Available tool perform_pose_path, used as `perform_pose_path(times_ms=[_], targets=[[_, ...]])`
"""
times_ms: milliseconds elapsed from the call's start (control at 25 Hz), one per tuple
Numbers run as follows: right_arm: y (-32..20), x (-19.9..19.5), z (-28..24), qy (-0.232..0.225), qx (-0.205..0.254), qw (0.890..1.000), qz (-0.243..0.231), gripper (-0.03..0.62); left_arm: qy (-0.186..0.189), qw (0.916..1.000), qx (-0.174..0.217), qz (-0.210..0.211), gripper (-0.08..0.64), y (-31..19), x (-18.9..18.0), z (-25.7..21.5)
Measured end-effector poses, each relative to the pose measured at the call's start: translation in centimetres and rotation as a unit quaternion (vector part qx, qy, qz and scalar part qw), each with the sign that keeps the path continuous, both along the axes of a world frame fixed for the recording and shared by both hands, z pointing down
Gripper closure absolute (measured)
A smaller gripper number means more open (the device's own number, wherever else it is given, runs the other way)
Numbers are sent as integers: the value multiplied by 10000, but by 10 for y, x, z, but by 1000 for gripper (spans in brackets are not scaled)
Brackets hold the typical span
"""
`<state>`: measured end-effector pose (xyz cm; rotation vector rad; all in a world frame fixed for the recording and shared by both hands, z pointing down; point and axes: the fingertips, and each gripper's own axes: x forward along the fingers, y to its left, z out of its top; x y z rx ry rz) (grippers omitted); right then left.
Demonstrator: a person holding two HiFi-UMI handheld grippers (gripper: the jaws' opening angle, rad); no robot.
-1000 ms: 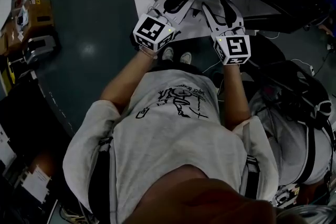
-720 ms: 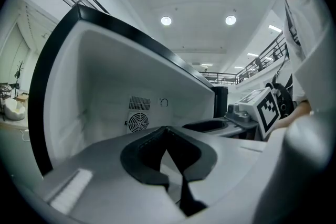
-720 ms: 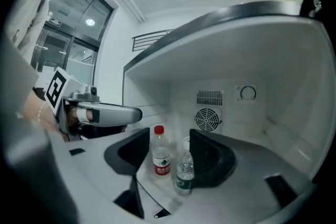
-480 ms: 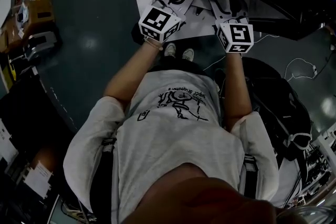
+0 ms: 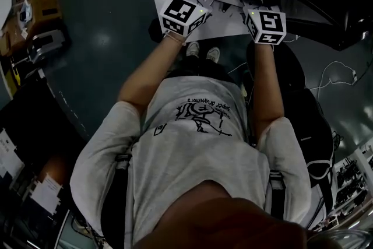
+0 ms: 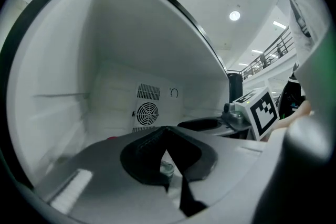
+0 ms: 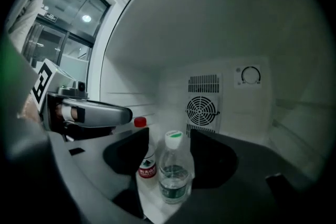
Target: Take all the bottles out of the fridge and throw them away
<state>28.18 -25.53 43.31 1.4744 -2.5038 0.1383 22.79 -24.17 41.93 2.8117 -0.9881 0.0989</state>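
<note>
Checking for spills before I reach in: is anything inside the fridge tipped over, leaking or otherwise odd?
Nothing stands out. The green-capped bottle and the red-capped bottle behind it both stand upright with caps on, and no puddle shows around them.

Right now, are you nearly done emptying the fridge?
Nothing looks done yet: two bottles stand in the fridge, a pale-capped bottle and a red-capped bottle. In hand: the right gripper, jaws just opening, has the pale-capped bottle between them, not squeezed. To do: pull both out, throw them away.
</note>
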Motion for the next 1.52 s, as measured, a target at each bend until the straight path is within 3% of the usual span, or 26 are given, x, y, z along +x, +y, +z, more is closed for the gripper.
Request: perform_pose_path(times_ms=[680, 800, 1520], targets=[[-38, -12, 29, 17, -80, 10000, -6, 374, -124, 9998, -155, -42, 552, -24, 1, 20], [-39, -9, 27, 11, -18, 10000, 66, 424, -120, 9998, -163, -43, 552, -23, 1, 19], [-12, 0, 8, 28, -35, 10000, 54, 437, -26, 9999, -82, 70, 552, -7, 4, 0]])
